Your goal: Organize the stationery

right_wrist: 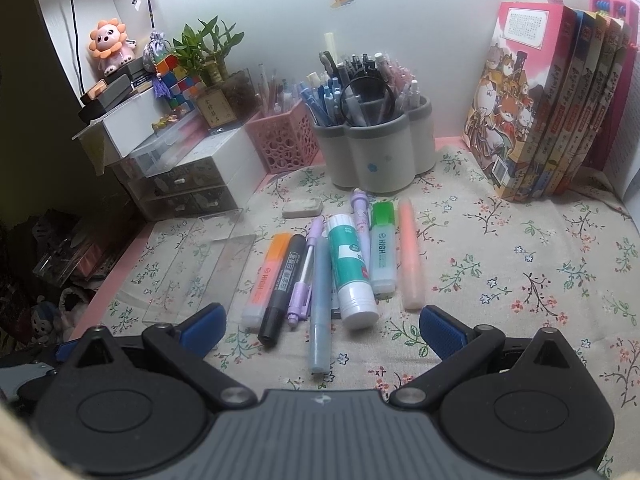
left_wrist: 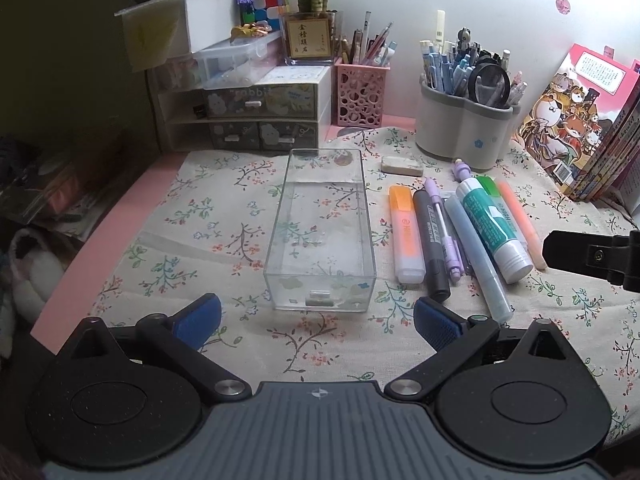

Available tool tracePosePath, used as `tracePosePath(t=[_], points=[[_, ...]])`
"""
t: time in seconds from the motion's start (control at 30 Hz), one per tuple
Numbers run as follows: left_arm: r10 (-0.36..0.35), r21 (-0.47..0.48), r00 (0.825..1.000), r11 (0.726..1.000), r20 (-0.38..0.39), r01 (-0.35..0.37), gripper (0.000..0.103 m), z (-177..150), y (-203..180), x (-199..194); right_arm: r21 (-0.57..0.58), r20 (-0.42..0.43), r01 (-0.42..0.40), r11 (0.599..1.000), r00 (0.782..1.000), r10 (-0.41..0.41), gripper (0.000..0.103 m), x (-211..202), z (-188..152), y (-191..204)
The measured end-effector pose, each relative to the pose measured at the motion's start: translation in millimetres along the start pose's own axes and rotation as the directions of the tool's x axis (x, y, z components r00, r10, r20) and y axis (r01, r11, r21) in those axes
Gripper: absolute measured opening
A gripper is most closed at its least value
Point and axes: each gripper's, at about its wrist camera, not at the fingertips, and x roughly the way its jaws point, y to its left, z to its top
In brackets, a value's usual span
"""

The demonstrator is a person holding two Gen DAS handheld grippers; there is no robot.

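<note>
A clear plastic box stands empty on the floral cloth, just ahead of my open left gripper. Right of the box lies a row of stationery: an orange highlighter, a black marker, a purple pencil, a light blue pen, a glue stick, a green highlighter and a peach pen. My right gripper is open and empty, just short of the near ends of these items. The box shows at the left in the right wrist view. A white eraser lies behind the row.
A grey pen holder and a pink mesh cup full of pens stand at the back. Small drawer units stack at back left. Books stand at back right. The desk's pink edge runs along the left.
</note>
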Motion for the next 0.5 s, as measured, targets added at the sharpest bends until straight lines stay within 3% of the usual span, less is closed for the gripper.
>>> tracePosePath(t=[0.5], points=[[0.005, 0.011, 1.000, 1.000, 0.002, -0.005, 0.098, -1.1, -5.1, 1.2, -0.015, -0.005, 0.026, 1.000, 1.000, -0.026, 0.089, 1.6, -1.4, 3.4]])
